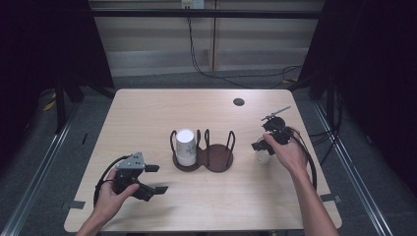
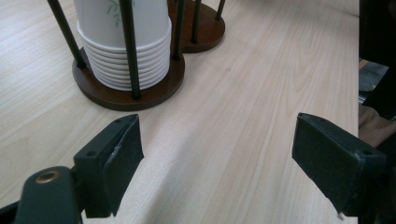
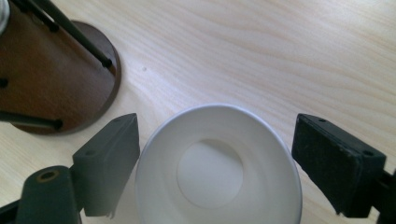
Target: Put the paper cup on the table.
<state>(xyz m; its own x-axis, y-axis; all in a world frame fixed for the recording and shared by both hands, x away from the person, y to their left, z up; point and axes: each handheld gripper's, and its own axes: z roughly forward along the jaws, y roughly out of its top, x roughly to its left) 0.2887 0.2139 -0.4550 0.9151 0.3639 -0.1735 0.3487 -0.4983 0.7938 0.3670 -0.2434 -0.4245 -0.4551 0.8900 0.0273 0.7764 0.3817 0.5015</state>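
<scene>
While the left hand (image 1: pixel 110 196) rests near the front left corner of the table (image 1: pixel 147 113), its left gripper (image 1: pixel 155 178) points to the right with its two black jaws spread wide. Nothing sits between them. In the left gripper view the jaw pads are flat, dark blocks, and pale wood with fine lines shows in the gap.

In the middle of the table stands a cup holder (image 1: pixel 217 158). It has a dark brown wooden base shaped like two joined circles, with thin black bent rods standing up from it. The left circle holds a stack of white paper cups (image 1: pixel 186 145), upside down and nested, with many rims piled at the bottom (image 2: pixel 126 70). The right circle has no cups in it.

To the right of the holder, the right hand (image 1: pixel 285 153) holds the right gripper (image 1: pixel 259 147) over a single white cup (image 3: pixel 217 168) that stands open side up on the table. The jaws are wide, one on each side of the round, smooth rim. The left jaw is just beside the rim; I cannot tell if it touches.
</scene>
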